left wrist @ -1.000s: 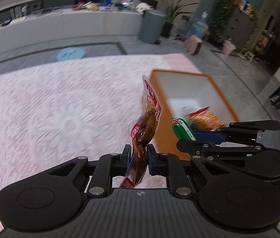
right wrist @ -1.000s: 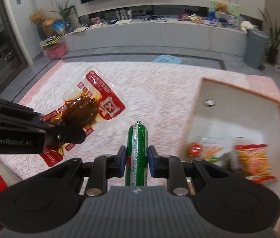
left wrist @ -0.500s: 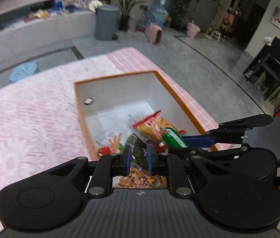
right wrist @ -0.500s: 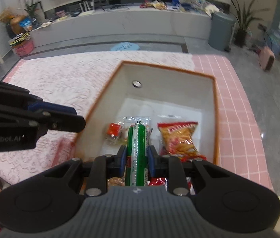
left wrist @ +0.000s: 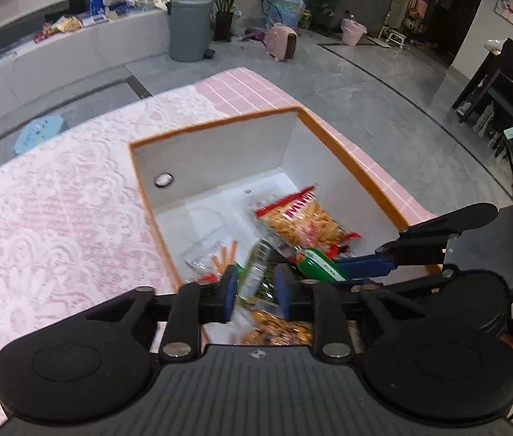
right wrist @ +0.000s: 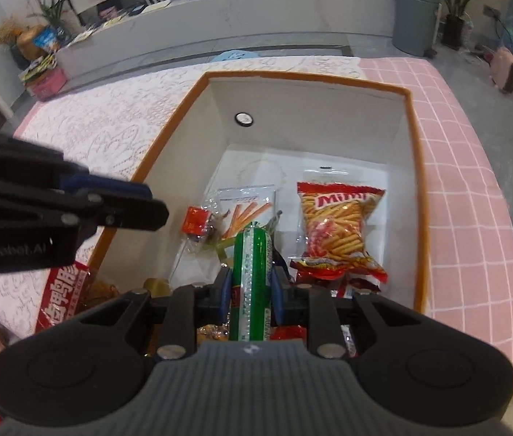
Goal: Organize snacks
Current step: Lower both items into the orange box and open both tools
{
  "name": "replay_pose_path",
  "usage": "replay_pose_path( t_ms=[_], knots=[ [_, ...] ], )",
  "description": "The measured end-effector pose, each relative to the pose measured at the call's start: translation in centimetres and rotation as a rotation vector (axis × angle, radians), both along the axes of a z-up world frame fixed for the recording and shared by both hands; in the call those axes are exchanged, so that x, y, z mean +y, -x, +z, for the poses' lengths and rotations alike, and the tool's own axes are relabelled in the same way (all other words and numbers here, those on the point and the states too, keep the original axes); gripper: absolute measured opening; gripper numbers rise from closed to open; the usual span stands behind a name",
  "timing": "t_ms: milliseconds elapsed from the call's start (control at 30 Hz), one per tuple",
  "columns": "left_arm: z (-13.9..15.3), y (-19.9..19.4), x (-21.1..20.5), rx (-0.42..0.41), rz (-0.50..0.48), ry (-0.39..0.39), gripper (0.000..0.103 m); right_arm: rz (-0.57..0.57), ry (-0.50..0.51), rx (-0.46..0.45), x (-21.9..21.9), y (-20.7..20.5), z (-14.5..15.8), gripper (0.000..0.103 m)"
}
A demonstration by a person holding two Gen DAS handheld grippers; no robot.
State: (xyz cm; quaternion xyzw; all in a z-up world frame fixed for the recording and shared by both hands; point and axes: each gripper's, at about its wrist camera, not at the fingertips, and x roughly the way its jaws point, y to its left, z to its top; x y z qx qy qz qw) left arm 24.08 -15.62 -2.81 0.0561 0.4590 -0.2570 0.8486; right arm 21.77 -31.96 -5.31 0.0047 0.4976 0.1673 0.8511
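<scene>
R gripper was clamped on one green sausage stick: the stick lay lengthwise between the blue pads, touching both, its rounded tip poking fwd past the jaws and over the open box. From the L wrist view the same green stick showed just right of the L gripper, held out over the box interior. L gripper's jaws stood apart w/ nothing gripped; the gap looked down on loose snacks inside the box, a greenish wrapper showing thru it but blurred, so can't tell what it was. One red duck-leg pack lay by the near-left corner of the box, below the L gripper body in the R view; whether it sat on the lace cloth or partly over the rim, can't tell. Counted in the box: 1 orange-red "Mimi" chip bag at right, 1 clear bag of orange sticks at centre-left, 1 small red packet beside it, plus several red and orange wrappers near the front wall, too hidden to count. Box: 1, white inside w/ an orange rim, sat on the pink checked tablecloth
</scene>
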Motion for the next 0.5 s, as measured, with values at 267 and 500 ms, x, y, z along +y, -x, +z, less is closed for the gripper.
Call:
replay_pose_path(
  t_ms=[267, 500],
  knots=[
    [0.5, 0.4, 2.0, -0.011, 0.019, -0.033, 0.055, 0.022, 0.019, 0.049, 1.3, -2.1, -2.0, 0.021],
    [1.5, 2.4, 4.7, 0.076, 0.044, 0.034, 0.055, 0.013, 0.034, 0.066, 1.7, -2.0, -3.0, 0.023]
  ],
)
